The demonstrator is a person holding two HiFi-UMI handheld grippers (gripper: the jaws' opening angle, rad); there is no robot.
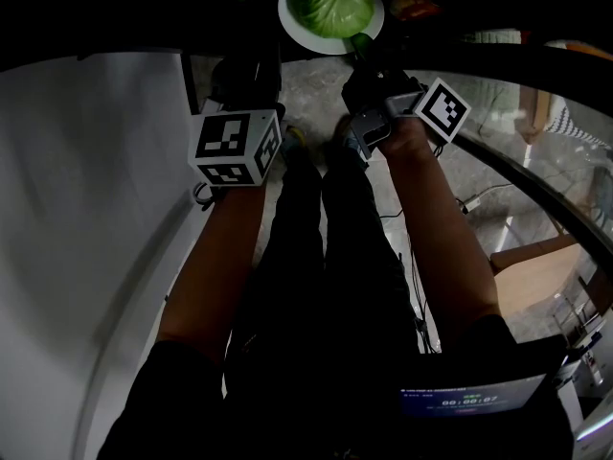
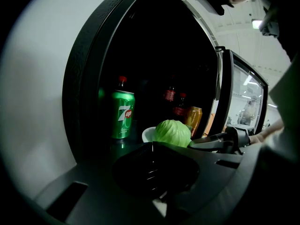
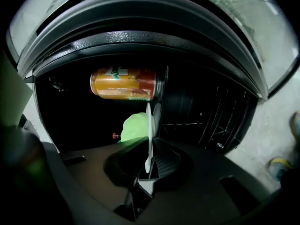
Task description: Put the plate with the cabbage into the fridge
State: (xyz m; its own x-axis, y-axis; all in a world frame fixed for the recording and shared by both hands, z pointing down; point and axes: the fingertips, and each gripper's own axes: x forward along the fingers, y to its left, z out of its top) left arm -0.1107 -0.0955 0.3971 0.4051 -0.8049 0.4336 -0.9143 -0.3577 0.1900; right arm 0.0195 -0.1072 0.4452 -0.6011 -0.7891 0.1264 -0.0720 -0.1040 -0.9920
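Your right gripper (image 3: 149, 167) pinches the rim of the plate (image 1: 293, 23), which shows edge-on between its jaws. The plate carries 1 cabbage (image 1: 335, 6) and sits at the dark mouth of the open fridge (image 2: 89, 78), near 1 green can (image 2: 123, 114) and 1 orange can (image 2: 193, 121). I cannot tell whether it touches the shelf. Your left gripper (image 2: 152, 172) hangs beside the plate, jaws pressed together on nothing.

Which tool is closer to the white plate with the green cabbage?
Right. The right tool is clamped on the round white plate's rim; the left tool is shut and empty, a little short of it.
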